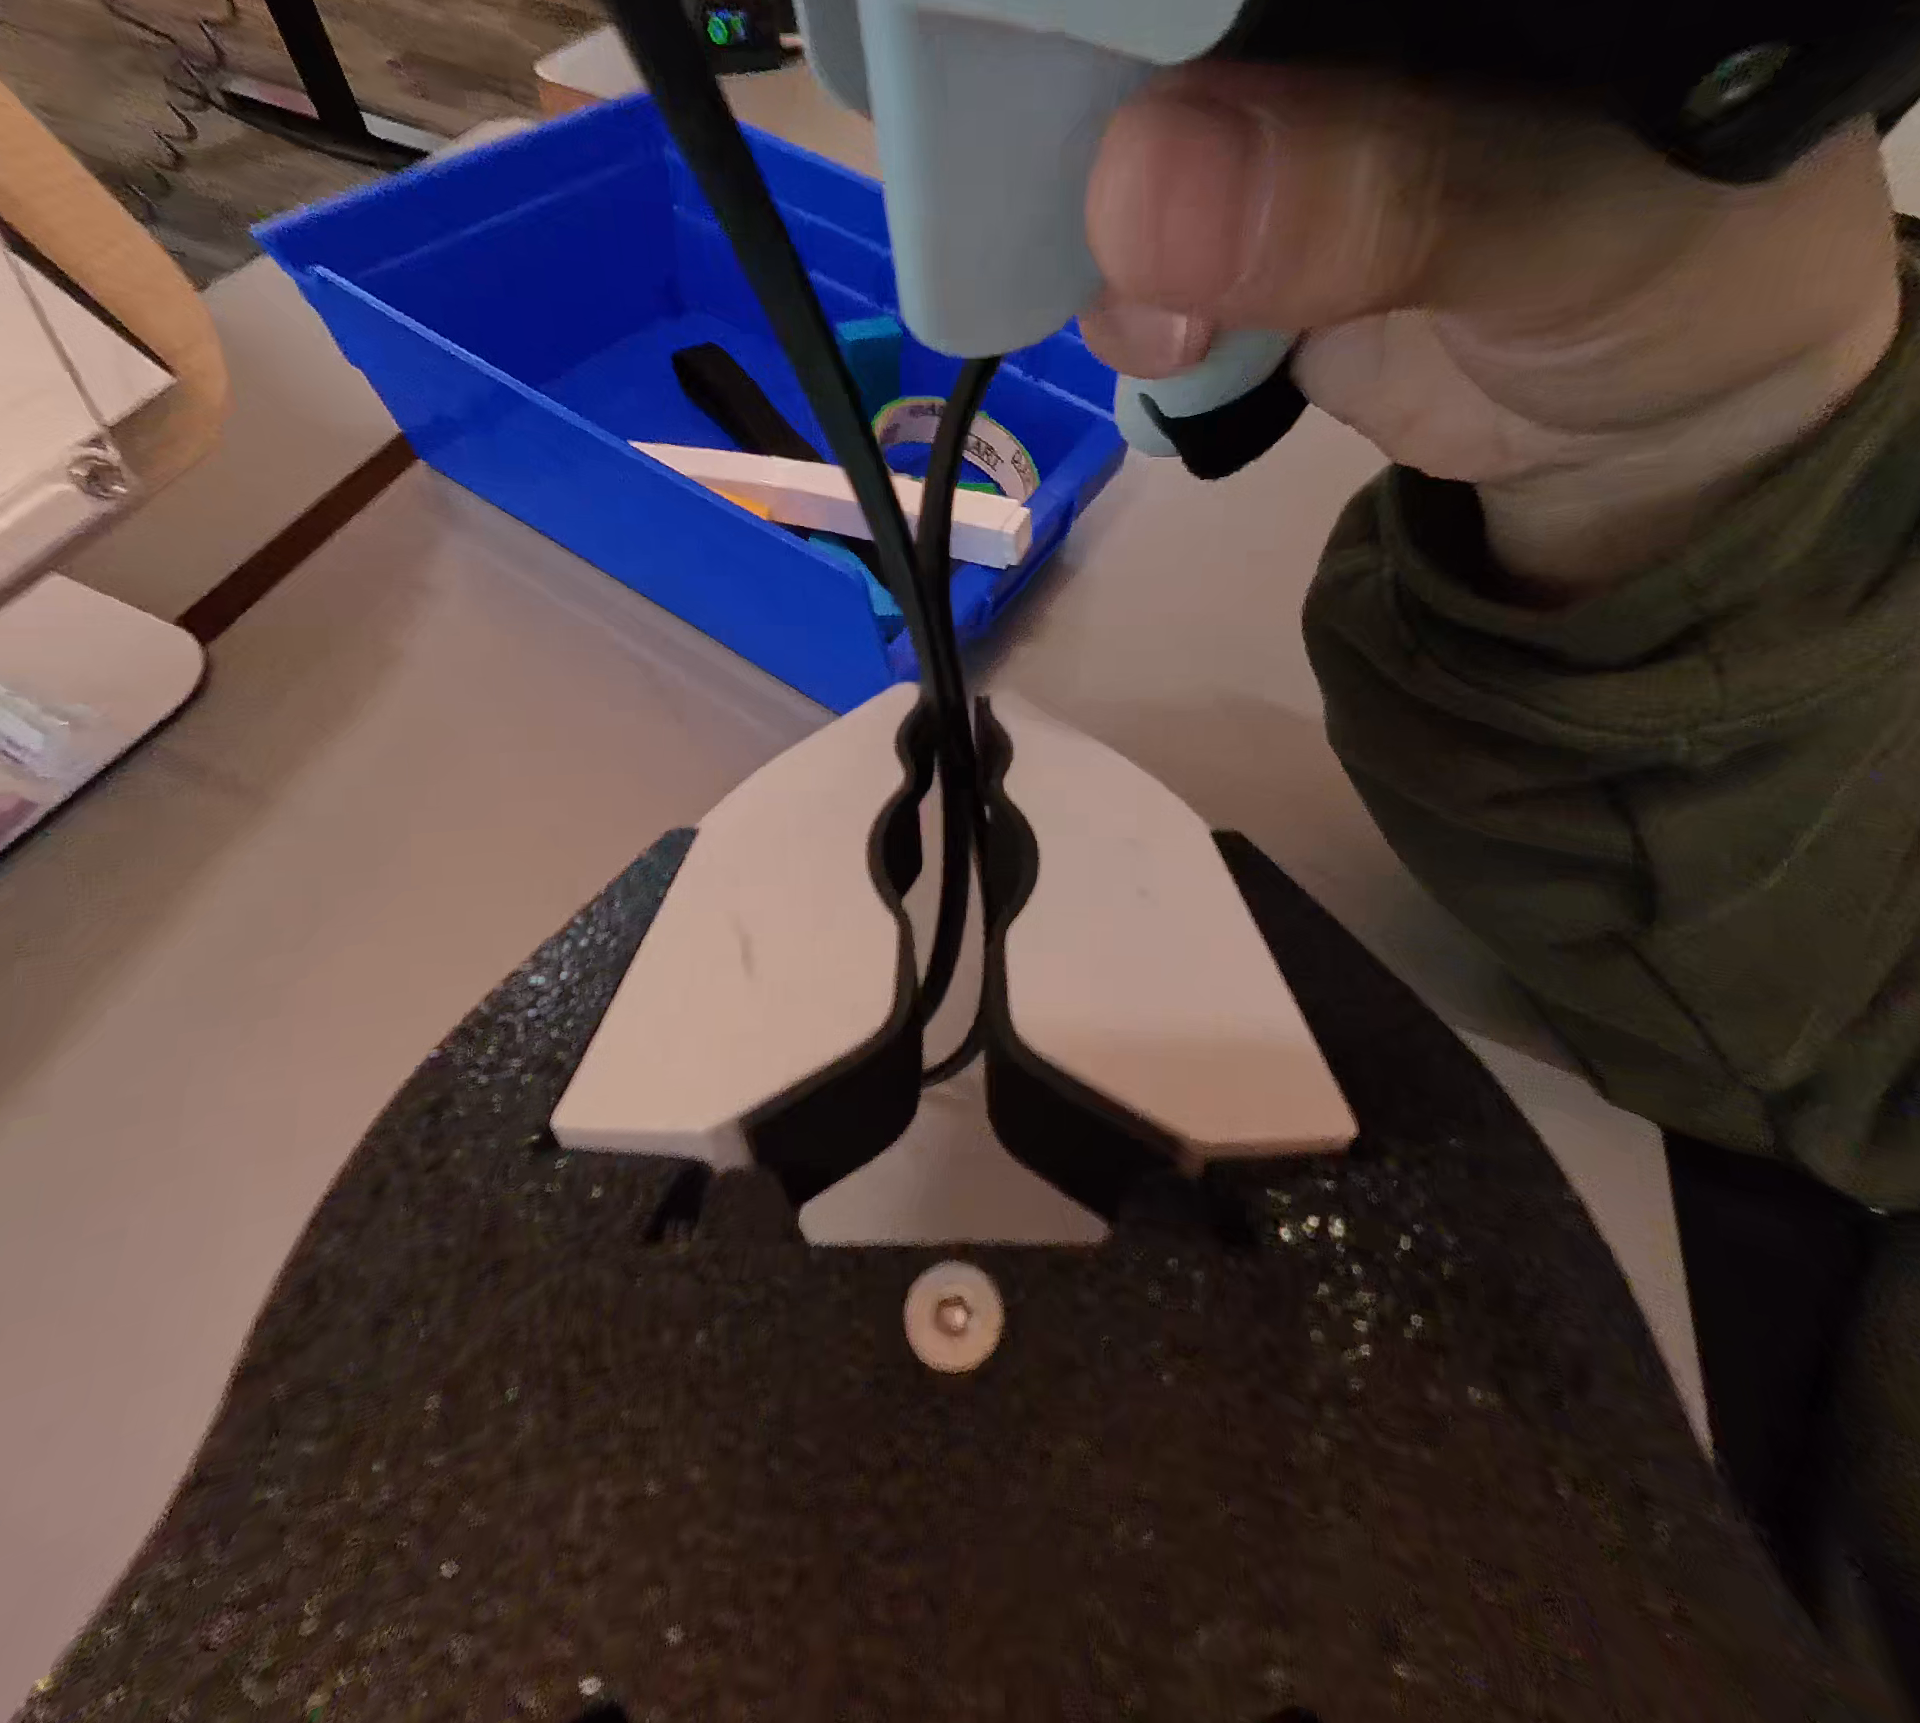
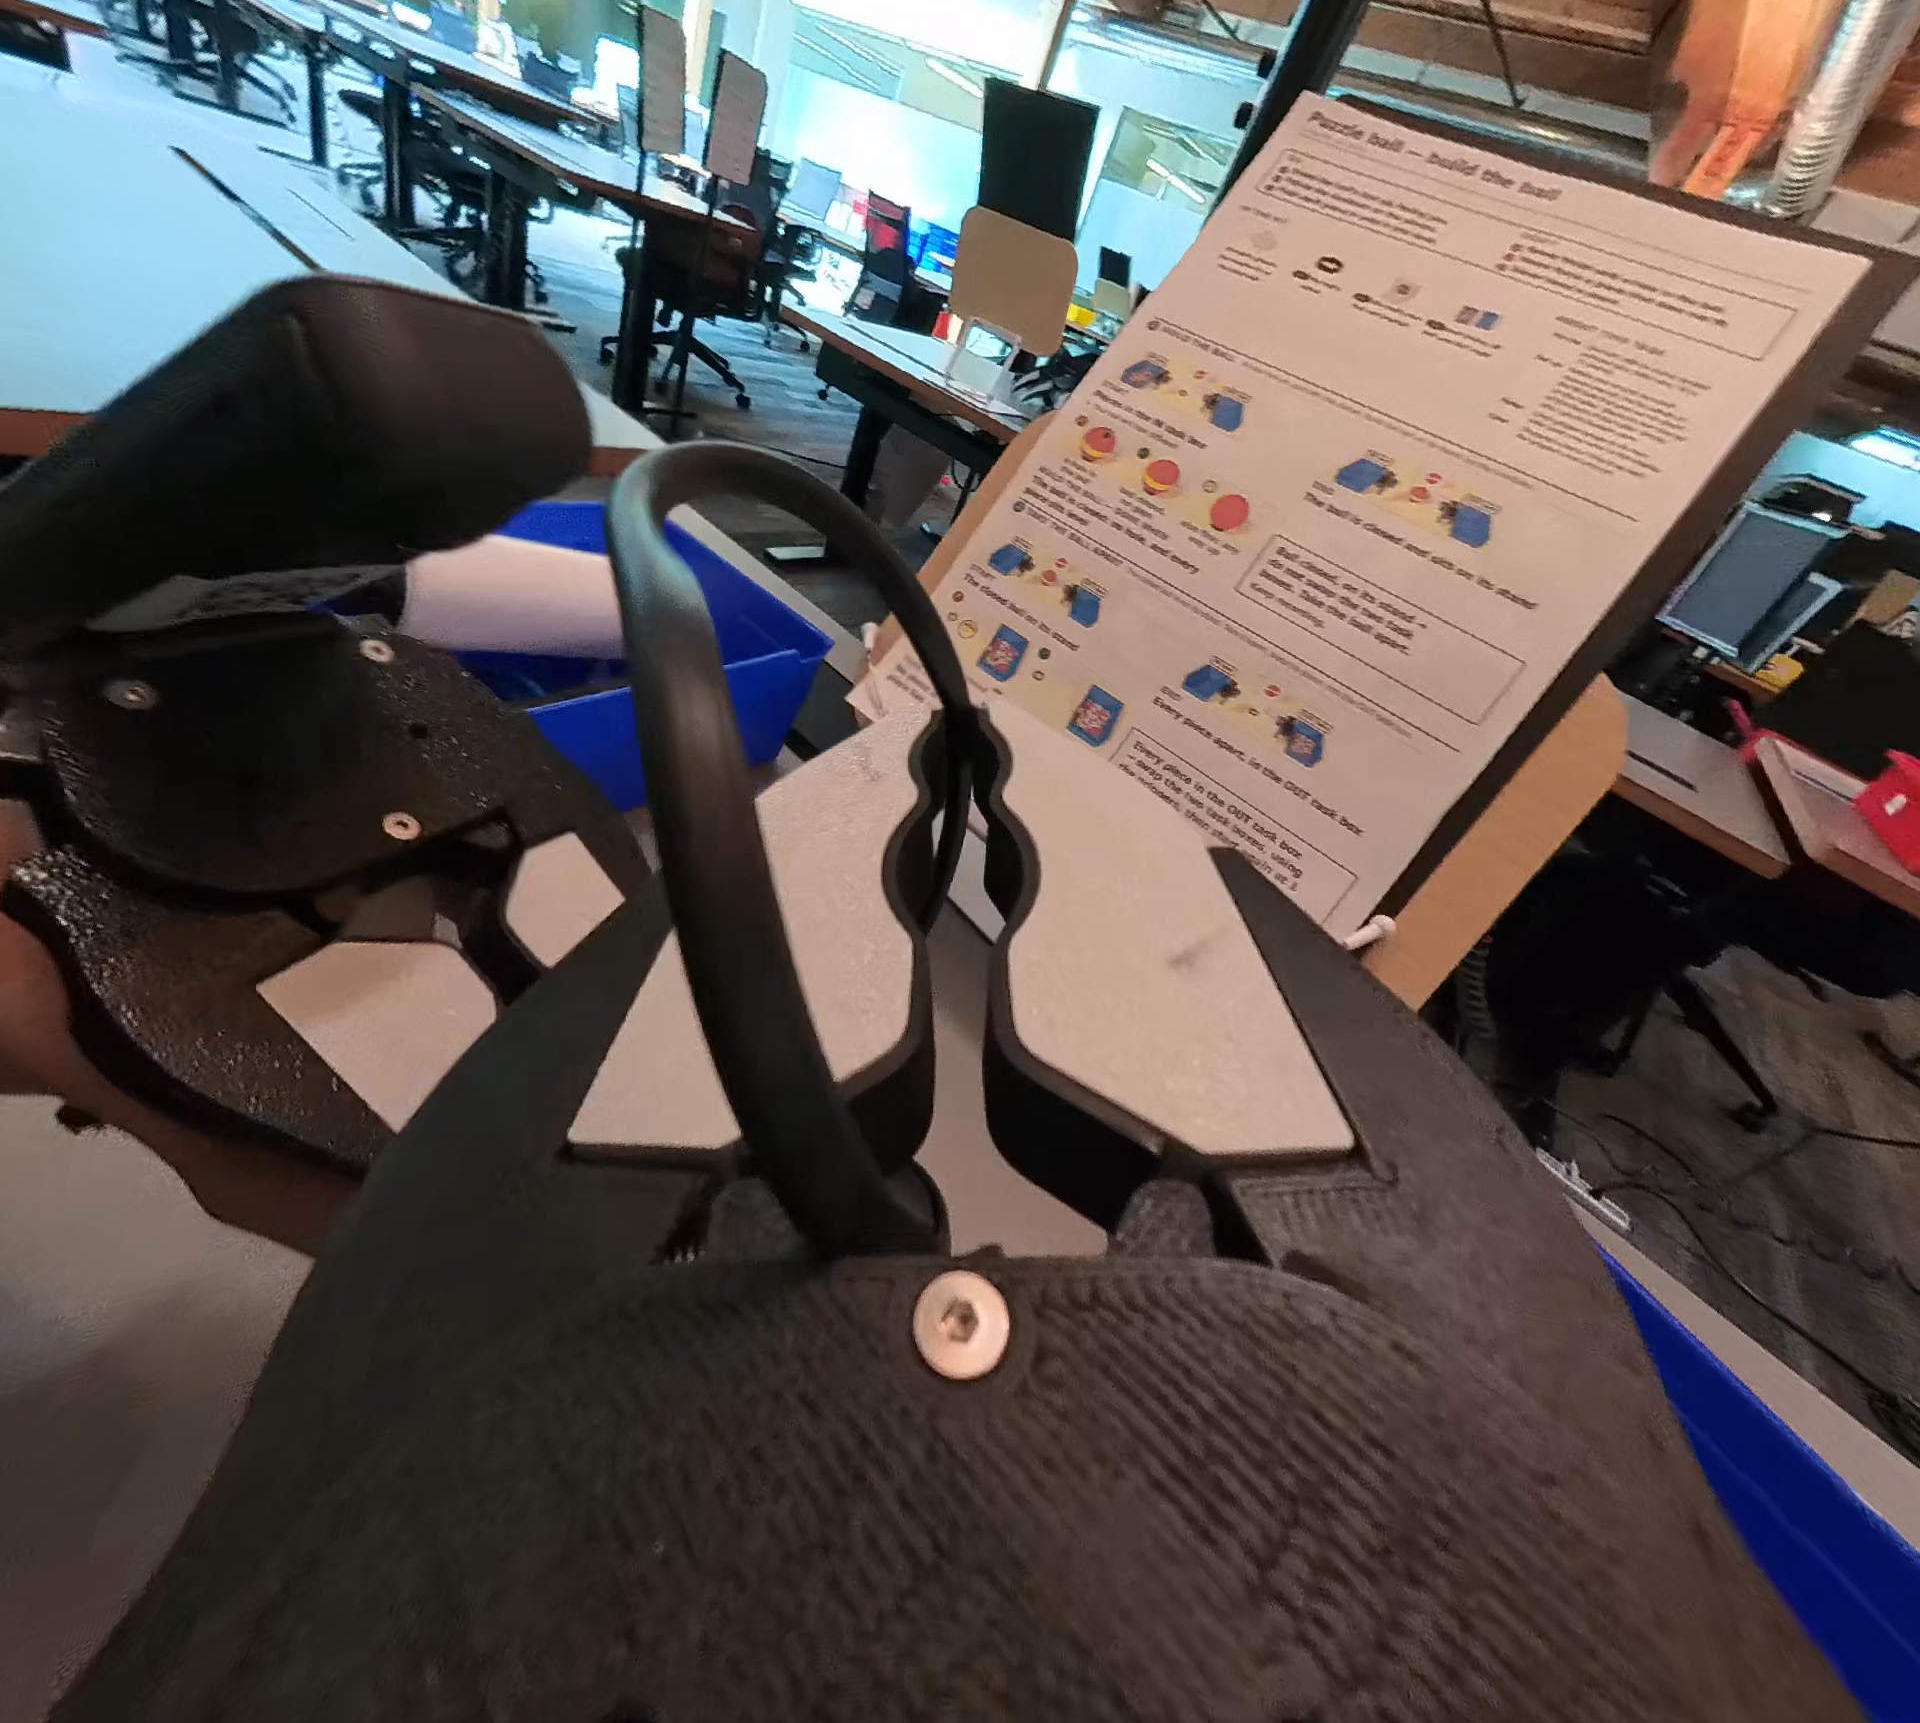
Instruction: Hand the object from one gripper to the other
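Left wrist view looking steeply down, close over the grey desk (image 1: 520, 842) toward the blue bin (image 1: 582, 447); right wrist view tilted up across the office past an instruction board (image 2: 1382, 468); shared: the bin, the black loop (image 2: 707, 790).

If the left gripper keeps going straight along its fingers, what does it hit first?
Likely the blue bin: its near wall sits just past the tips of the left gripper, which is shut on the black band. Depth is unclear; it might pass above the rim.
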Action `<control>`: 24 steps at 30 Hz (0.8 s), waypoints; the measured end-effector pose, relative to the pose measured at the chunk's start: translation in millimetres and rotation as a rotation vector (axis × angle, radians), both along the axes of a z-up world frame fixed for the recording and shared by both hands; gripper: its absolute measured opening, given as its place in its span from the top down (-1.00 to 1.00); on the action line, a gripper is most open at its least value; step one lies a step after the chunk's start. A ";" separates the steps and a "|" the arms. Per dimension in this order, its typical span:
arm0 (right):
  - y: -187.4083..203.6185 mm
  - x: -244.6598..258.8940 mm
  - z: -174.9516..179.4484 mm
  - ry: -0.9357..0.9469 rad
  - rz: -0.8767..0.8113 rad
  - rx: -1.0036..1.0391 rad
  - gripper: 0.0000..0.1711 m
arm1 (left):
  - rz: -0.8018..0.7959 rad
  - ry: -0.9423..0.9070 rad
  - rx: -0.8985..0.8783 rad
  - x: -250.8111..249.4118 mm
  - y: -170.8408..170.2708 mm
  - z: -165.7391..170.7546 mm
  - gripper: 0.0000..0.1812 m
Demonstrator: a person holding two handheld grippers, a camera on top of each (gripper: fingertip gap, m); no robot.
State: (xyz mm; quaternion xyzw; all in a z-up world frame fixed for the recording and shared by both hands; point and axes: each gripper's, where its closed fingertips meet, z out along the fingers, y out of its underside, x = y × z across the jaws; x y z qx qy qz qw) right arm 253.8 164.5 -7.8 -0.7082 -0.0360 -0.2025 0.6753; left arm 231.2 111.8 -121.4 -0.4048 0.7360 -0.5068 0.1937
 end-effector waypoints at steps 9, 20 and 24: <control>-12.8 8.8 -50.7 0.061 0.027 -0.292 0.44 | 0.161 -0.106 0.248 3.1 56.9 10.0 0.96; -74.5 44.9 -130.1 0.038 -0.071 -0.751 0.04 | 0.348 -0.227 0.350 -9.0 124.7 39.8 0.96; -46.4 39.7 -64.6 -0.119 -0.059 -0.406 0.11 | 0.349 -0.241 0.379 -10.2 125.8 41.9 0.96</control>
